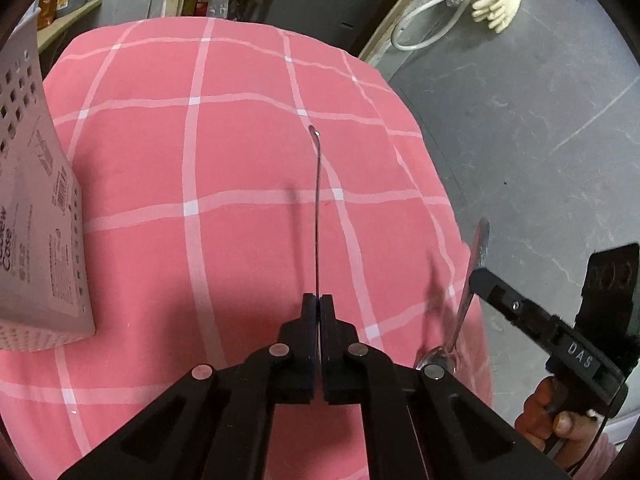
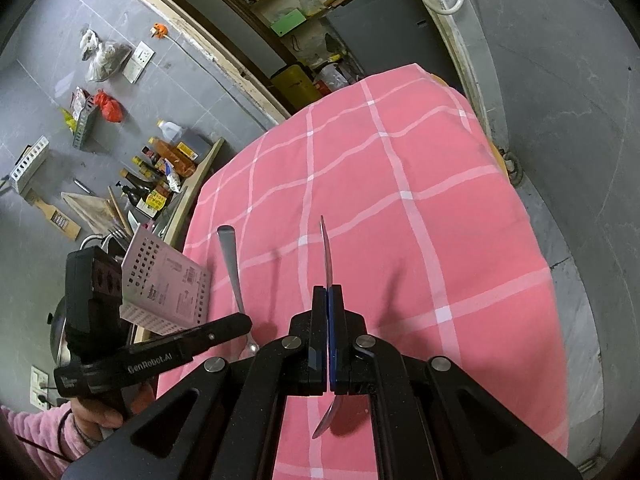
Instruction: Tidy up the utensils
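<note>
Above the pink checked tabletop (image 1: 240, 152), both tools loaded: left gripper (image 1: 318, 304) with jaws clamped on a spoon (image 1: 317, 200), handle pointing forward and seen edge-on; right gripper (image 2: 329, 296) with jaws clamped on a second spoon (image 2: 328, 256), handle forward, bowl hanging below the jaws toward the wrist. Both spoons airborne, clear of the cloth, shadows visible beneath.

Cutlery case (image 1: 36, 220), white and perforated, standing at the left edge of the tabletop, near the left gripper and well apart from the right. Forks apparently already standing in it, per the right wrist view; not certain.

Step in hand, as judged: carry to the case and insert.

Procedure:
- Maintain full clamp pressure; thin steel handles pivot easily between flat pads.
- Deliver one spoon at a time, left first, being nearer. Hold the right clear to avoid a tool clash over the case.
- Rotate the wrist until the spoon hangs vertical above the opening before lowering.
- Lower until the spoon is well inside the walls, then release.
- Avoid pushing sideways against the case; light and likely to tip or slide on the cloth.
</note>
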### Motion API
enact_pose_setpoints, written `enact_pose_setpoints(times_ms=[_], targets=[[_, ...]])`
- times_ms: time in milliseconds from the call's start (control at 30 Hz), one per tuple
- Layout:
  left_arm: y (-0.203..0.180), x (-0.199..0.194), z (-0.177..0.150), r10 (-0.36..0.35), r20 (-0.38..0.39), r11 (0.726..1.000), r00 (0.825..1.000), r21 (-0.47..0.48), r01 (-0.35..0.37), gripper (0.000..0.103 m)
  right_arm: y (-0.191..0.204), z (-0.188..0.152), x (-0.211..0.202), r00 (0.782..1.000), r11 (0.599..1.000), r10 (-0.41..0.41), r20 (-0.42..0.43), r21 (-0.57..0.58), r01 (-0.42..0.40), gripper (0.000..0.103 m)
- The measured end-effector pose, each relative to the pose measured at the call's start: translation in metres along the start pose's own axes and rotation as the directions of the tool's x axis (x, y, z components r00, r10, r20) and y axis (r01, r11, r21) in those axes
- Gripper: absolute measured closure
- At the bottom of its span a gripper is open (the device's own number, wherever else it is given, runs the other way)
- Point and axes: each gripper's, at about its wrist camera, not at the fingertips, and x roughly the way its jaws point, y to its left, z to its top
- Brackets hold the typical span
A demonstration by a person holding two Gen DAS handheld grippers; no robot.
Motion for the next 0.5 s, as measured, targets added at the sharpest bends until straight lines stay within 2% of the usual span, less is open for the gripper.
enact_pose_setpoints(times_ms=[233, 367, 500], targets=[[0.003, 0.004, 0.001, -0.015, -0.005, 1.000, 1.000, -0.013, 0.015, 0.101, 0.001, -0.004, -0.003, 1.000, 1.000, 0.000, 0.001, -0.001, 0.000, 0.102], [-0.006, -0.009, 0.001, -0.003, 0.034, 1.000, 0.999, 0.013, 0.003, 0.101, 0.005, -0.003, -0.008, 1.000, 1.000, 0.018, 0.025, -0.007, -0.018, 0.102], [-0.015, -0.035, 0.002, 0.021, 0.109, 0.999, 0.994, 0.044, -0.026, 0.101, 0.020, 0.004, -0.017, 0.997, 0.998, 0.038, 0.061, -0.042, -0.036, 0.102]])
